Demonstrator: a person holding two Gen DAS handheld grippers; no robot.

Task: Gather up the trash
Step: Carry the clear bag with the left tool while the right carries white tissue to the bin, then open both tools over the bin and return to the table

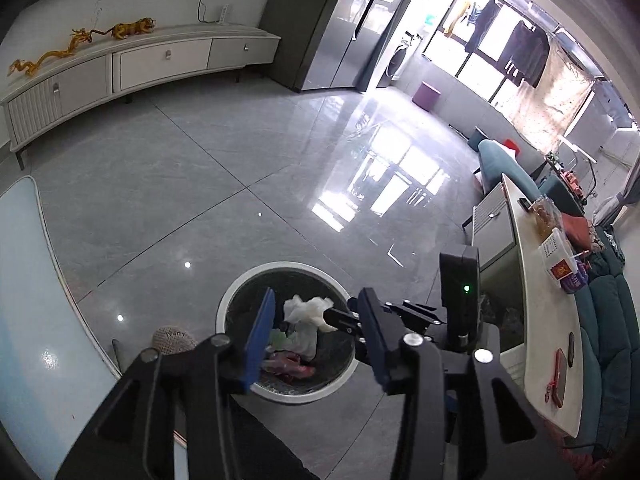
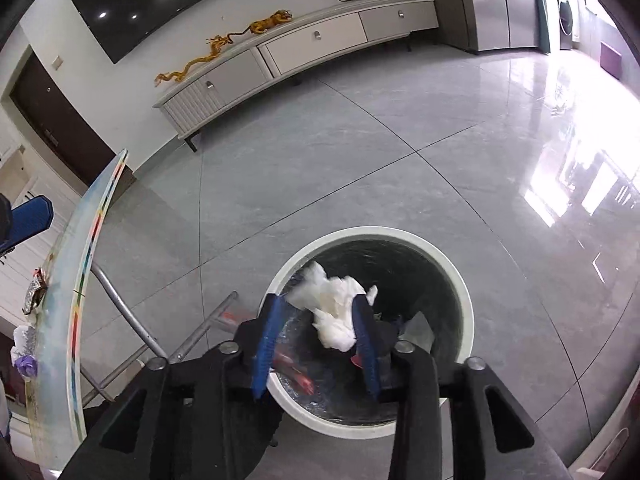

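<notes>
A round bin with a white rim (image 1: 280, 269) (image 2: 460, 280) stands on the grey tiled floor and holds red wrappers (image 1: 292, 364) (image 2: 298, 376) and other litter. In the right wrist view, my right gripper (image 2: 320, 336) hangs over the bin mouth, open. A crumpled white tissue (image 2: 336, 308) sits loosely between its blue pads, leaning on the right-hand one. In the left wrist view, my left gripper (image 1: 318, 336) is also above the bin, open, with nothing between its pads. That view shows the right gripper (image 1: 336, 318) coming in from the right with the tissue (image 1: 308, 308) at its tips.
A glass table edge (image 1: 28, 280) (image 2: 80, 280) with wrappers (image 2: 34, 292) on it lies to the left, its metal legs (image 2: 120, 300) near the bin. A white TV cabinet (image 1: 160, 60) lines the far wall. A white coffee table (image 1: 536, 320) and a teal sofa (image 1: 600, 340) stand at the right.
</notes>
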